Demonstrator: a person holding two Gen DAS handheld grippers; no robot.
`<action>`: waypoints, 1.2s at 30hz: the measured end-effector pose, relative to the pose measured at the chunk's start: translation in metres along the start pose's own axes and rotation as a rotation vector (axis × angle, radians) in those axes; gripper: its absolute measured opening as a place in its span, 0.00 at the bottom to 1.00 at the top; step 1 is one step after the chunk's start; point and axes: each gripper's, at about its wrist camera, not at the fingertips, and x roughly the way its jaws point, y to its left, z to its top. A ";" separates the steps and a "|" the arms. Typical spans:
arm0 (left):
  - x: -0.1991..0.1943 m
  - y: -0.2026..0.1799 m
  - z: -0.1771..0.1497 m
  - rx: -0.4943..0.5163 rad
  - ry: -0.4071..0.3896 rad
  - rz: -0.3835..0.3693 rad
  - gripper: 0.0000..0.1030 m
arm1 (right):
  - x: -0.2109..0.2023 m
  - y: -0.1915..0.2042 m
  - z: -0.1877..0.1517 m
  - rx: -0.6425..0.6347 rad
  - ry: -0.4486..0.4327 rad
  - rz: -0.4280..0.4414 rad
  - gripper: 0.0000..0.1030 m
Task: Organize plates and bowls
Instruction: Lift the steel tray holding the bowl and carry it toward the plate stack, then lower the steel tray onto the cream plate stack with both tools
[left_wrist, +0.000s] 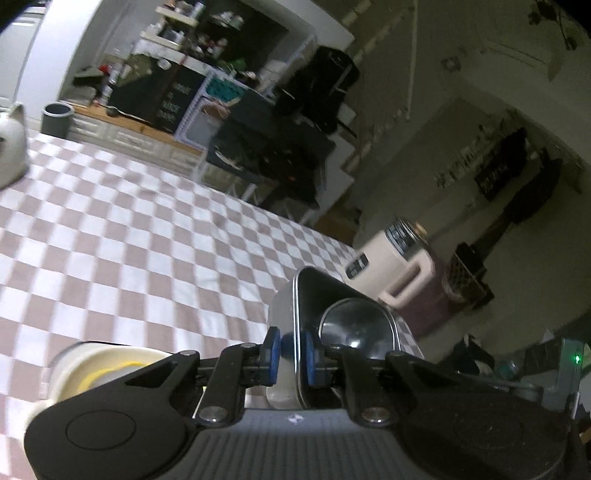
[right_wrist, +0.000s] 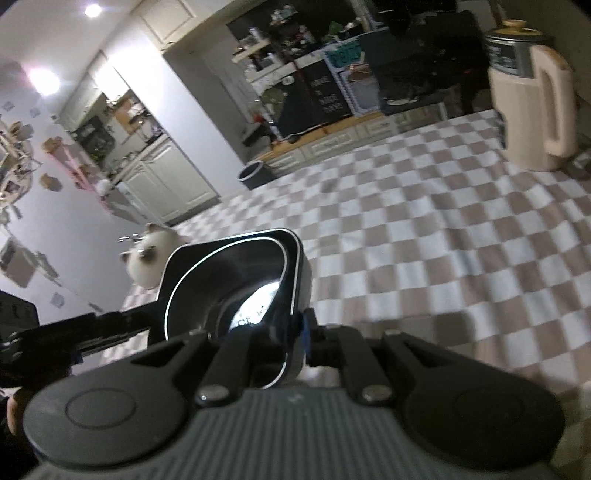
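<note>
A rounded-square steel bowl (left_wrist: 351, 317) is held off the checked tablecloth (left_wrist: 147, 240) by both grippers on opposite walls. My left gripper (left_wrist: 291, 350) is shut on one wall, a blue pad on each side of it. In the right wrist view the same steel bowl (right_wrist: 229, 273) fills the centre, and my right gripper (right_wrist: 291, 332) is shut on its right wall; the inner finger is hidden inside the bowl. The left gripper (right_wrist: 92, 328) reaches the bowl's far side there. A cream bowl (left_wrist: 103, 365) with something yellow inside sits on the cloth below my left gripper.
A cream jug (left_wrist: 399, 269) with a handle stands at the table's edge, also seen as the cream jug (right_wrist: 535, 110) at far right. A white teapot (left_wrist: 7, 147) sits at the left, with a grey cup (left_wrist: 55, 118) behind it. Cluttered kitchen furniture lies beyond the table.
</note>
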 end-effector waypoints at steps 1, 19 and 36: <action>-0.007 0.004 0.001 -0.002 -0.011 0.007 0.14 | 0.002 0.005 -0.001 0.001 0.001 0.009 0.11; -0.058 0.064 -0.014 -0.076 -0.028 0.109 0.14 | 0.040 0.043 -0.025 0.054 0.087 0.064 0.12; -0.047 0.084 -0.032 -0.122 0.062 0.198 0.14 | 0.047 0.054 -0.035 0.026 0.187 -0.004 0.11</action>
